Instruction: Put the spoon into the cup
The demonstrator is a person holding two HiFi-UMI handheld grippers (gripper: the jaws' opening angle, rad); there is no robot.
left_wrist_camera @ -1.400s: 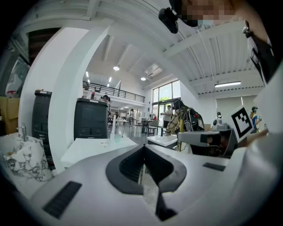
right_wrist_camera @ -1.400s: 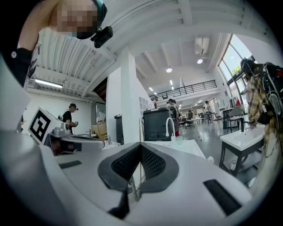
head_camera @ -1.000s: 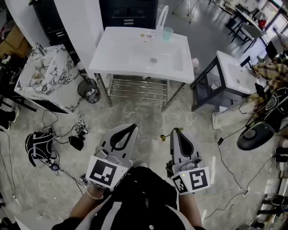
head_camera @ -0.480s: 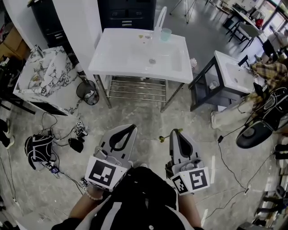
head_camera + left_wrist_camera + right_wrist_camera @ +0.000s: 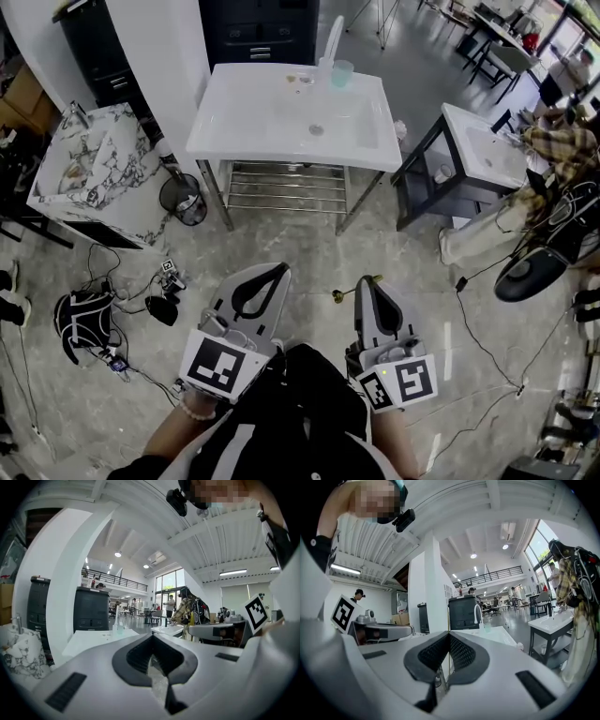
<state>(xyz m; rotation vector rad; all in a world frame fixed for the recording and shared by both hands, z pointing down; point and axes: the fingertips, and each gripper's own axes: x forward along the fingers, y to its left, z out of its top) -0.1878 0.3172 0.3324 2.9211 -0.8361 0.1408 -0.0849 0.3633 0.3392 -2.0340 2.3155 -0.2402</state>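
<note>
Head view: right tool [image 5: 367, 283] clenched on spoon [image 5: 343, 294]; left tool [image 5: 279, 269] clenched, tips touching.

Bright, even daylight; sharp centres, fisheye bending and dark corners.

text: none legible | numbers: none | signs: unreadable square markers [image 5: 215, 365]
</note>
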